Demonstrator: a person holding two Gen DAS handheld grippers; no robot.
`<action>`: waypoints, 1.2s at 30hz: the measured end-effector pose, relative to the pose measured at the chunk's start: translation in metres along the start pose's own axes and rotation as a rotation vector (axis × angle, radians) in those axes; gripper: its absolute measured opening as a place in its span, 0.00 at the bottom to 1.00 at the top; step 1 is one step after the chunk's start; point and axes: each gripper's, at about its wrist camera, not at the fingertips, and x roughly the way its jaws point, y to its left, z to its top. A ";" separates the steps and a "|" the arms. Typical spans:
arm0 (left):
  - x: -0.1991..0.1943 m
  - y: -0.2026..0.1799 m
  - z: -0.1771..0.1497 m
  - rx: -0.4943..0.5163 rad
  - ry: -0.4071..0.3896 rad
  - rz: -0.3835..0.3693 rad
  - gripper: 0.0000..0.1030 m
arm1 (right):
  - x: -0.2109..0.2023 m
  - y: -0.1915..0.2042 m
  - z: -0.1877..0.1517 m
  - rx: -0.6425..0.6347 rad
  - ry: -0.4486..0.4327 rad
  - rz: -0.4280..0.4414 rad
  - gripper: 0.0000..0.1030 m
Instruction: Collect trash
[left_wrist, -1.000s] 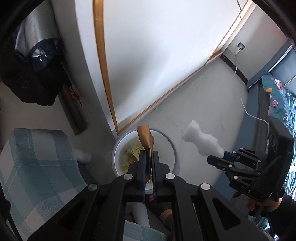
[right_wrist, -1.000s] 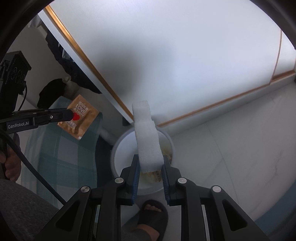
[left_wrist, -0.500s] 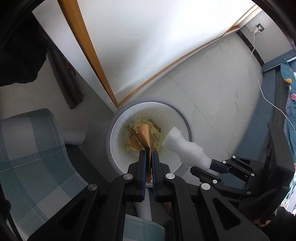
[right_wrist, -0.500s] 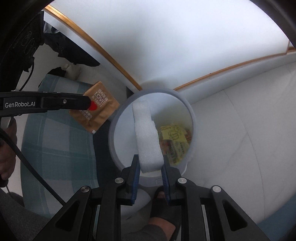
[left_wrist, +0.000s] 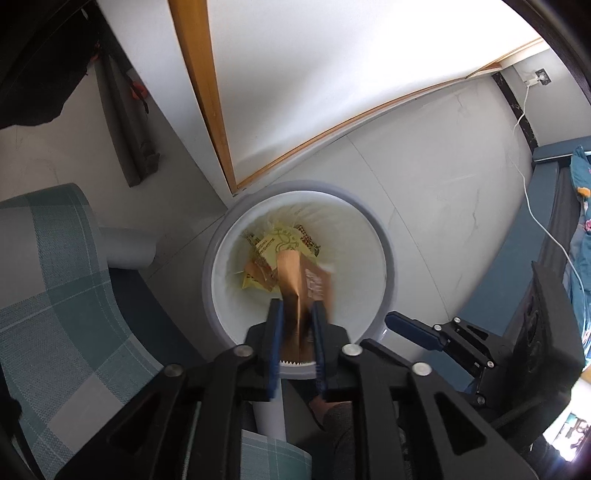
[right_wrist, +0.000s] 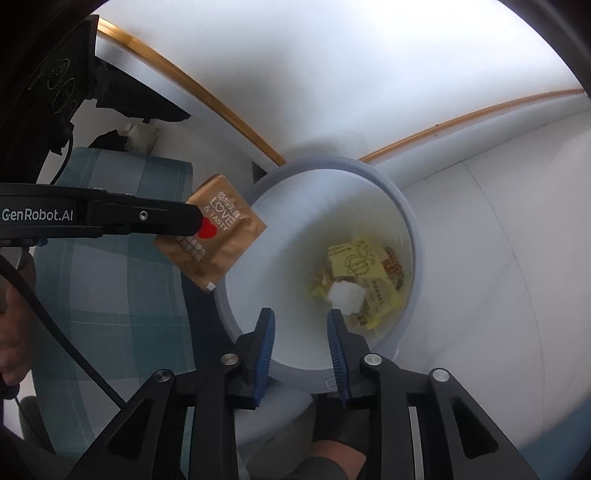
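the left tool (left_wrist: 297, 328) is opening around the brown packet (left_wrist: 303, 284), hanging long-axis down above the bin (left_wrist: 388, 266), while the right tool (right_wrist: 301, 332) opens empty, its foam (right_wrist: 347, 295) lying inside.

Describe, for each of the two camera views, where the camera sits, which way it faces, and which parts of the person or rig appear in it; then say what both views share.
Left wrist: on the left gripper, facing steeply down into the white bin; its opening jaws flank a brown sachet; the right gripper's finger shows.
Right wrist: on the right gripper, angled down into the bin; jaws opening, nothing between them; foam piece inside; left gripper and a hand show.
Shared: bin, sachet, checked cloth.
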 end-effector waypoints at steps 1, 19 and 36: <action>0.002 0.001 0.000 -0.005 0.009 -0.003 0.14 | -0.002 -0.001 0.000 0.004 -0.008 0.004 0.34; -0.032 0.000 -0.031 -0.009 -0.106 0.084 0.61 | -0.061 -0.019 -0.004 0.079 -0.114 -0.016 0.49; -0.128 0.002 -0.089 -0.079 -0.450 0.141 0.83 | -0.138 0.017 -0.006 0.038 -0.191 -0.033 0.73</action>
